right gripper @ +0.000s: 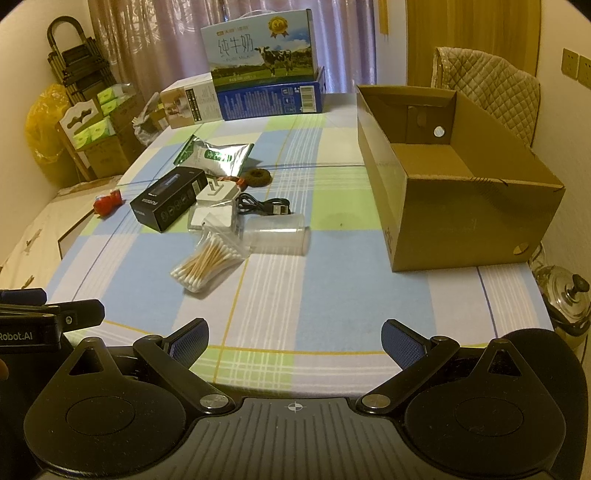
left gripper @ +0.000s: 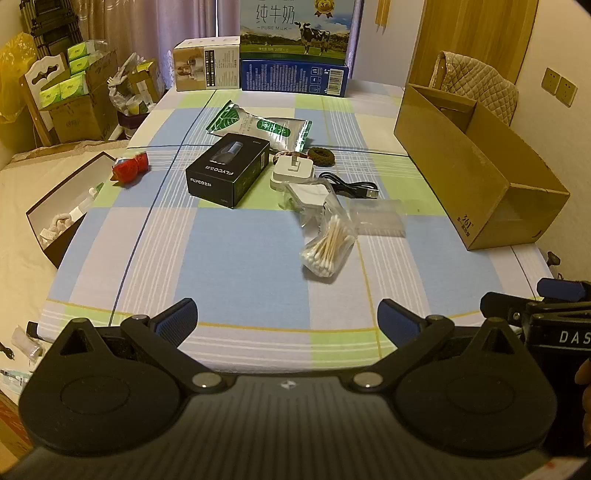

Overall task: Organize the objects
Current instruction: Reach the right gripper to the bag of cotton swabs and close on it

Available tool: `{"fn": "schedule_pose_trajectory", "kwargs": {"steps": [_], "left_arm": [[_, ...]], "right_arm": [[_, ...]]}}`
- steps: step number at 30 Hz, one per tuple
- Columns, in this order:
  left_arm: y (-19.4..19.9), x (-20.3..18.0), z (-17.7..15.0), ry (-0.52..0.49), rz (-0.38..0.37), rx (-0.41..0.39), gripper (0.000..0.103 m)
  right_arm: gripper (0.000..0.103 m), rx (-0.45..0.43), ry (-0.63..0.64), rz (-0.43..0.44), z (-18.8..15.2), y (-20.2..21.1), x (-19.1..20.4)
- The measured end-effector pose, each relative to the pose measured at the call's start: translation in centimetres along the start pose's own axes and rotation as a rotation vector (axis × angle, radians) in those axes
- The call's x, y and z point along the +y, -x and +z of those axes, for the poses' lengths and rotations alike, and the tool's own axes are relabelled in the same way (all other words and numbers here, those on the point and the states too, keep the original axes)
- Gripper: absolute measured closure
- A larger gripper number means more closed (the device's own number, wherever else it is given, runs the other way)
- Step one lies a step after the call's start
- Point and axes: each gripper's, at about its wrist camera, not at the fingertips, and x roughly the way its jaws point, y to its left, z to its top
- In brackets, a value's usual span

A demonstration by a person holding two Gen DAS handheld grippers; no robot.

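Observation:
On the checked tablecloth (left gripper: 229,258) lie a black Flyco box (left gripper: 228,169), a green-and-silver pouch (left gripper: 258,127), a white charger (left gripper: 293,170), a black USB cable (left gripper: 351,184), a brown hair tie (left gripper: 321,153), a bag of cotton swabs (left gripper: 327,245), a clear plastic tub (right gripper: 277,234) and a small red toy (left gripper: 131,168). An open cardboard box (right gripper: 454,192) stands at the right. My left gripper (left gripper: 287,319) and right gripper (right gripper: 294,341) hover open over the near table edge, well short of the objects, holding nothing.
A milk carton (left gripper: 299,33), a blue box (left gripper: 293,77) and a white box (left gripper: 207,68) stand at the far edge. A dark open box (left gripper: 62,218) sits off the left side. A padded chair (right gripper: 491,92) is behind the cardboard box, a metal pot (right gripper: 565,299) at right.

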Motion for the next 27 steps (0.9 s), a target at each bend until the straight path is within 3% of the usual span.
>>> {"fn": "schedule_pose_trajectory", "kwargs": {"steps": [27], "left_arm": [[-0.1,1.0,0.4,0.016,-0.001,-0.013,0.001]], "right_arm": [[0.005,0.002,0.000,0.000,0.0,-0.2,0.1]]}}
